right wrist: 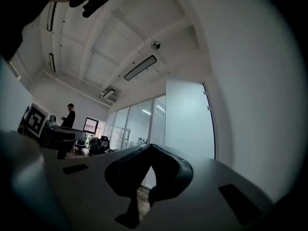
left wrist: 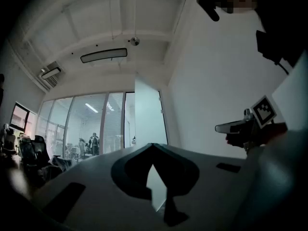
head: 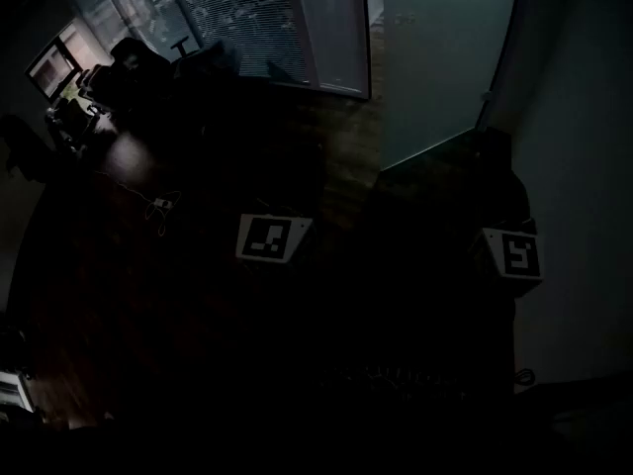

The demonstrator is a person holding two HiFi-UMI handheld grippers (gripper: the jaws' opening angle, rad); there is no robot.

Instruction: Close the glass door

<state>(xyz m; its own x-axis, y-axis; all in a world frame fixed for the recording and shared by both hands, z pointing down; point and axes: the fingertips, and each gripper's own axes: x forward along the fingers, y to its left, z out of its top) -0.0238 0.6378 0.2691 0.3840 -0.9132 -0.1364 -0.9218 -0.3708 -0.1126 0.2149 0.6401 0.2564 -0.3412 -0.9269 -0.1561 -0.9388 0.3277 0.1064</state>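
Note:
The frosted glass door (head: pixel 445 57) stands ahead at the upper right of the dim head view, its hinged edge by the white wall (head: pixel 584 166). It also shows as a pale panel, the glass door (left wrist: pixel 147 119) in the left gripper view and the glass door (right wrist: pixel 185 119) in the right gripper view, some way off. My left gripper (left wrist: pixel 153 146) is shut with nothing in it; its marker cube (head: pixel 272 237) shows low in the head view. My right gripper (right wrist: pixel 151 146) is shut and empty too; its marker cube (head: pixel 514 255) is near the wall. Neither touches the door.
A glass partition with blinds (head: pixel 267 28) runs left of the door. Office chairs (head: pixel 138 62) and a lit monitor (head: pixel 54 67) stand at the far left. A cable (head: pixel 158 206) lies on the wooden floor. A person (right wrist: pixel 69 115) stands at a desk to the left.

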